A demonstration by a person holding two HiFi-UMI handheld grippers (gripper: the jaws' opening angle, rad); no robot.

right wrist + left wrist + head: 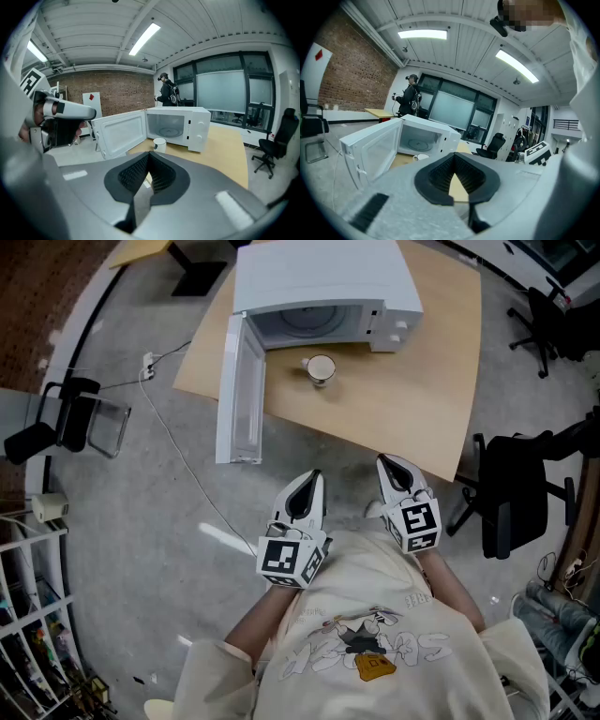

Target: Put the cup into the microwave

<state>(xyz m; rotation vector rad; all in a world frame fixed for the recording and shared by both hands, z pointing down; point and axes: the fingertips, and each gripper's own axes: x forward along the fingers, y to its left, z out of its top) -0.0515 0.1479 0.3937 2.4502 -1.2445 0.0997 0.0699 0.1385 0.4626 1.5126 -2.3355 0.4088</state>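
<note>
A white cup (321,368) stands upright on the wooden table (412,409), just in front of the white microwave (323,282). The microwave's door (239,395) hangs wide open to the left and its chamber is empty. Both grippers are held close to my body, short of the table's near edge and well apart from the cup. My left gripper (306,486) and right gripper (394,467) are both shut with nothing in them. In the left gripper view the cup (421,157) shows beyond the meeting jaw tips (454,155). The right gripper view has the cup (159,143) above the shut jaws (148,154).
A black office chair (516,498) stands by the table's right corner, another (544,320) farther back. A black chair (66,418) and a white cable (178,456) are on the floor at left. A wire rack (28,615) stands at lower left. A person (166,91) stands far behind the microwave.
</note>
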